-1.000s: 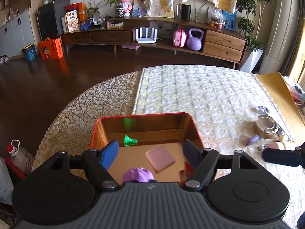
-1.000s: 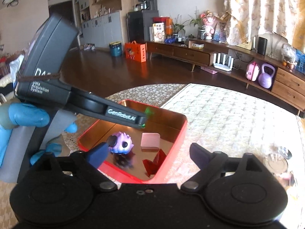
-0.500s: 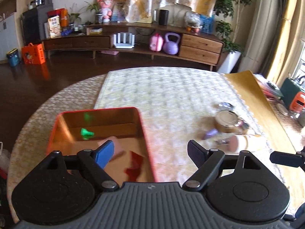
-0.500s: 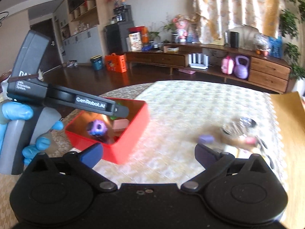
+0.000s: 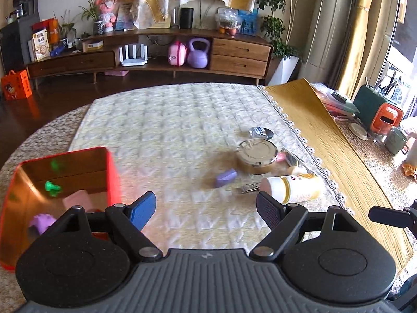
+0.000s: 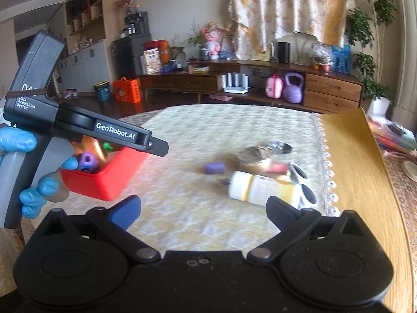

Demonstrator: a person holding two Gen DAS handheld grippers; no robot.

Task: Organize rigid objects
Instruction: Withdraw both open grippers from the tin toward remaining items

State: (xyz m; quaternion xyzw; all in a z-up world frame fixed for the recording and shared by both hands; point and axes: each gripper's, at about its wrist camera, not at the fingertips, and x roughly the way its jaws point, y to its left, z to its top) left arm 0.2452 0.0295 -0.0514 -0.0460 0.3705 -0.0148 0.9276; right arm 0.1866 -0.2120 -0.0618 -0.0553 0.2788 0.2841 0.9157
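A red box (image 5: 112, 172) stands at the table's left and holds a green toy (image 5: 52, 187), a pink block (image 5: 78, 200) and a purple ball (image 5: 43, 223). My left gripper (image 5: 206, 206) hangs open and empty over the cloth just right of the box. Ahead of it lie a purple block (image 5: 226, 178), a round tin (image 5: 256, 156) and a white-and-yellow bottle (image 5: 292, 186) on its side. My right gripper (image 6: 202, 206) is open and empty, short of the bottle (image 6: 260, 187) and the purple block (image 6: 214, 168). The red box (image 6: 109, 182) sits to its left.
A blue-gloved hand (image 6: 15, 140) holds the left gripper in front of the box. Sunglasses (image 6: 305, 185), a nail clipper (image 5: 249, 187) and a small shiny lid (image 5: 260, 132) lie by the tin. A wooden mat (image 5: 325, 135) and mugs (image 5: 396, 140) fill the table's right side.
Both grippers have swung right, away from above the red box and toward the loose things by the tin. Both pairs of jaws stand a little wider.
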